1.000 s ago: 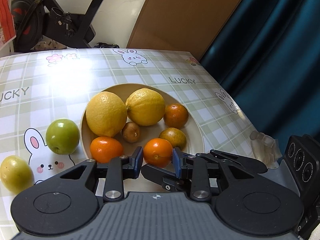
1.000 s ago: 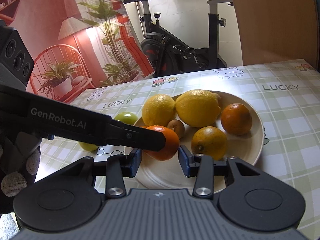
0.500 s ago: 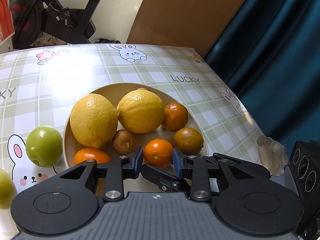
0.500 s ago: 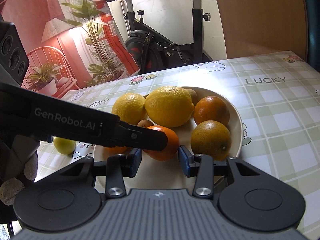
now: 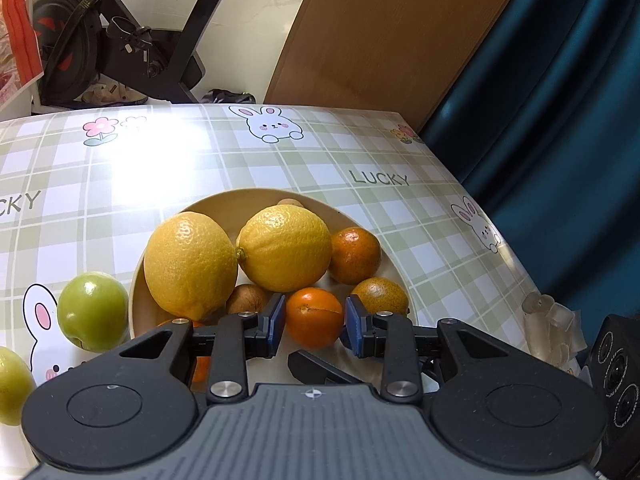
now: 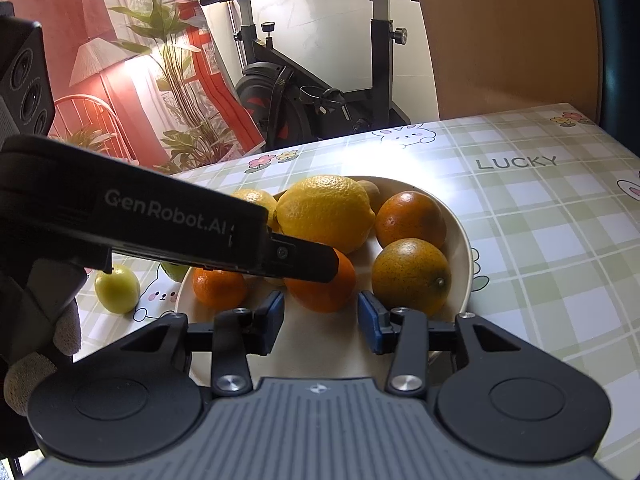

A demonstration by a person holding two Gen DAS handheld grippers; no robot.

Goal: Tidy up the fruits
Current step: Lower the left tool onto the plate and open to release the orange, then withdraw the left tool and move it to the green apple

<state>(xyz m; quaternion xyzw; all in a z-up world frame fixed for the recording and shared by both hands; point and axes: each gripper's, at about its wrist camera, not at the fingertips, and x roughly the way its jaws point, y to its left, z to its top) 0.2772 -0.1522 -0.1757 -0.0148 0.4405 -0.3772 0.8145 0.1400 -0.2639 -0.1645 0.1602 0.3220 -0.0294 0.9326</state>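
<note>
A cream plate (image 5: 360, 220) (image 6: 460, 236) holds two lemons (image 5: 190, 264) (image 5: 286, 248), several oranges and small brown fruits. My left gripper (image 5: 315, 322) is open, its blue pads on either side of a small orange (image 5: 316, 316) (image 6: 324, 280) on the plate, with gaps on both sides. My right gripper (image 6: 321, 320) is open and empty just before the plate's near rim. The left gripper's black finger (image 6: 296, 256) crosses the right wrist view over that orange. A green fruit (image 5: 94, 312) and a yellow-green one (image 5: 12, 384) (image 6: 117, 288) lie on the table left of the plate.
The table has a green plaid cloth (image 5: 420, 208) with bunnies. Its right edge meets a dark teal curtain (image 5: 560, 120). An exercise bike (image 6: 312, 92) and a brown board (image 5: 380, 40) stand behind. A clear plastic corner guard (image 5: 552, 332) sits at the table's near right corner.
The left gripper has stayed open around the small orange while the view shifted. The right gripper moved a little closer to the plate and stayed open.
</note>
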